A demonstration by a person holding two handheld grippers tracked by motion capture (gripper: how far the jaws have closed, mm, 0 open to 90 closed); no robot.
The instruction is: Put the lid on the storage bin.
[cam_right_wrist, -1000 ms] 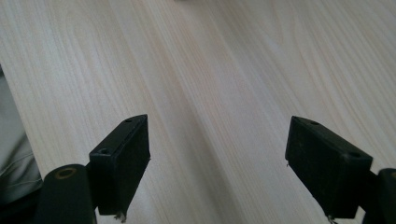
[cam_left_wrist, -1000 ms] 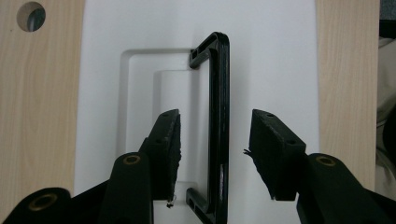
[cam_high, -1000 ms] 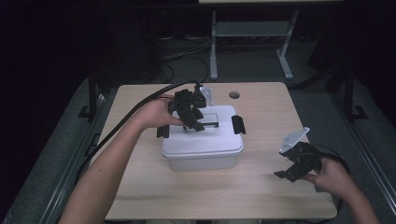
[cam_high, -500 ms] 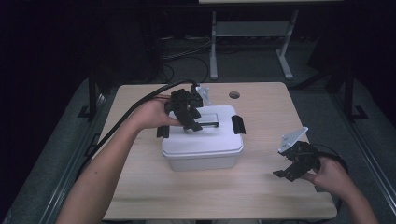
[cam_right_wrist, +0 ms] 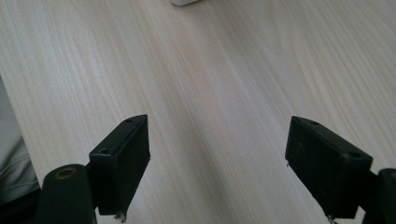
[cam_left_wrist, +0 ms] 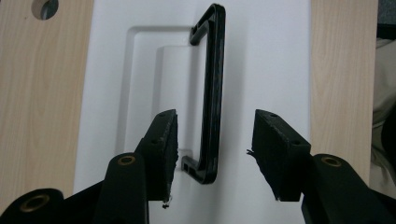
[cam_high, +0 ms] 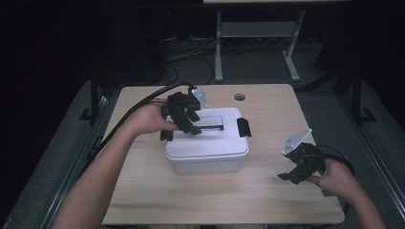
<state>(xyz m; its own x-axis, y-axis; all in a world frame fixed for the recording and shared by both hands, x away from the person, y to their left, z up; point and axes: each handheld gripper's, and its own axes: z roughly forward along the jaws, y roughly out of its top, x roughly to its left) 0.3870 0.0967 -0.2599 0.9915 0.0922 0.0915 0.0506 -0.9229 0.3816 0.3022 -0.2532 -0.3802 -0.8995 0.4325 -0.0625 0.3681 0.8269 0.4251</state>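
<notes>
One white box (cam_high: 206,149) with one black handle (cam_left_wrist: 212,93) between the parted left gripper (cam_left_wrist: 214,140); right gripper (cam_right_wrist: 217,158) wide

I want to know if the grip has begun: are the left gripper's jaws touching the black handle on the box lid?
Apart. In the left gripper view the handle stands between the left gripper's open jaws, white lid showing on both sides.

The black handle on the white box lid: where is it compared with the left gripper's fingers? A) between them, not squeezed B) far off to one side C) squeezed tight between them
A: the handle lies between the open left gripper's fingers, with gaps showing on both sides.
</notes>
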